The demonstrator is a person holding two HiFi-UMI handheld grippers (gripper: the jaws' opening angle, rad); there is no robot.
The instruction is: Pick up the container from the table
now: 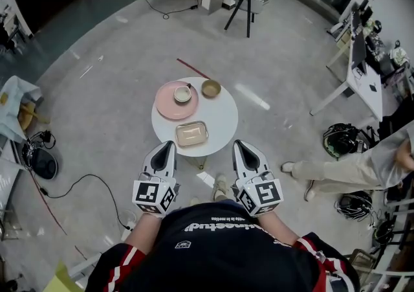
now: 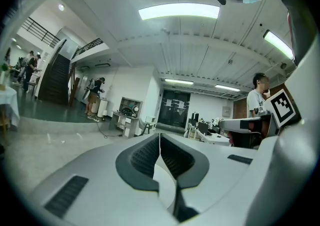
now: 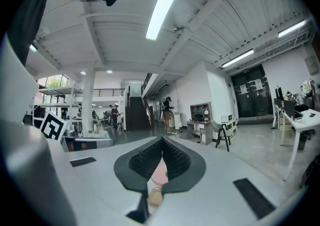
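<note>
The left gripper [image 1: 167, 147] and right gripper [image 1: 240, 146] are hovering beside the table [image 1: 223, 119], jaws closed, gripping nothing. The container [image 1: 191, 133] is lying untouched.

Round white worktop [image 1: 220, 114], standing on a grey floor [image 1: 116, 109]. Items on it: a pink plate [image 1: 165, 104] at far left, carrying a small pale bowl [image 1: 183, 94]; a brown bowl [image 1: 211, 88] at the far edge; a rectangular beige container [image 1: 191, 133] at the near edge.

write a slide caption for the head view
Left gripper and right gripper, both shut and empty, point toward a round white table holding a beige container, pink plate, white bowl and brown bowl.
</note>
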